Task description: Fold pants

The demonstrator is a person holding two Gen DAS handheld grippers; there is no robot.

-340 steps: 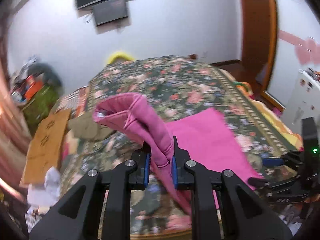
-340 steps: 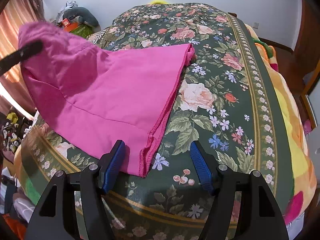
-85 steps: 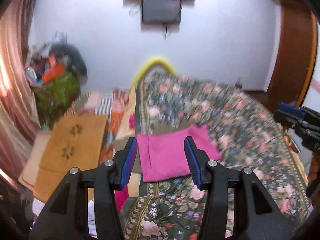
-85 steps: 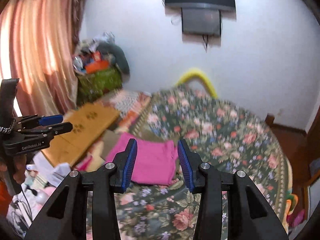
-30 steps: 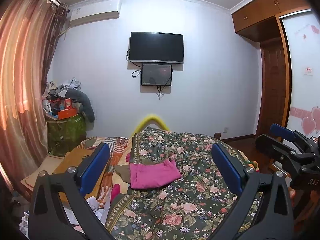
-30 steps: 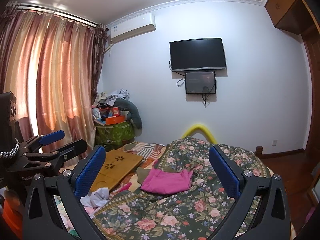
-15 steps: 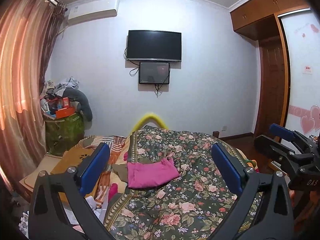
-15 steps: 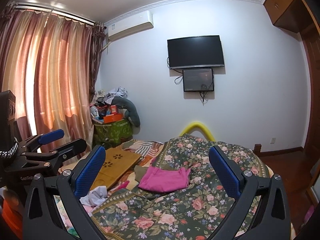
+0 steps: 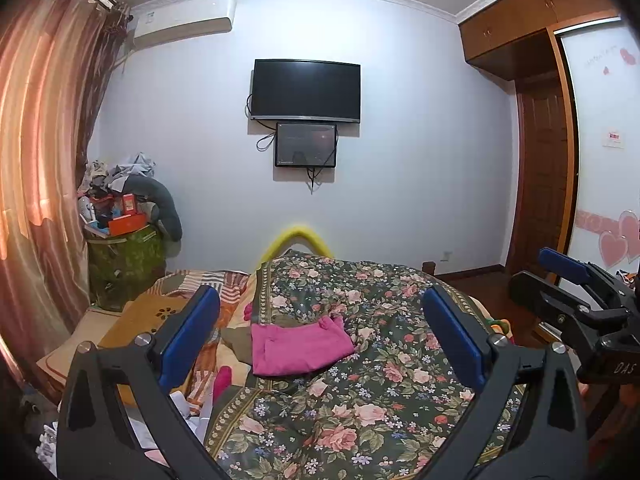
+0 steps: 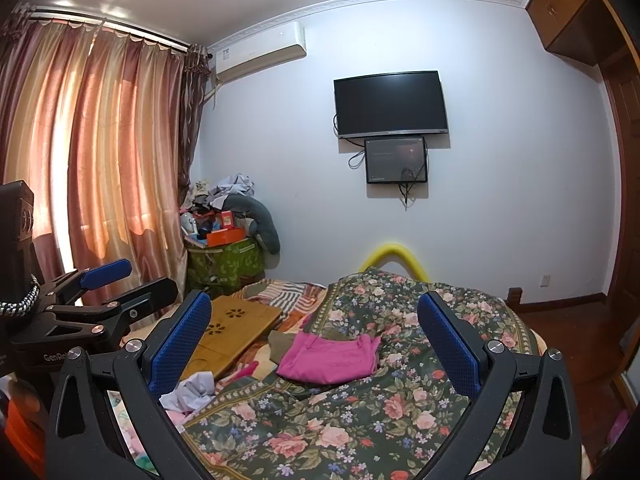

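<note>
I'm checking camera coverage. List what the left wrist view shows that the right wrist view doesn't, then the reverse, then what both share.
Only the left wrist view shows the sliding wardrobe door with pink hearts and the open right gripper from the side.

Only the right wrist view shows the full curtain and the left gripper from the side.

Both show the folded pink pants on the floral bedspread, the wall TV and the air conditioner.

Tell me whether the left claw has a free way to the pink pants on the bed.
Probably yes: the left claw is open and empty, the folded pink pants lie uncovered on the floral bedspread, though well ahead of it.
</note>
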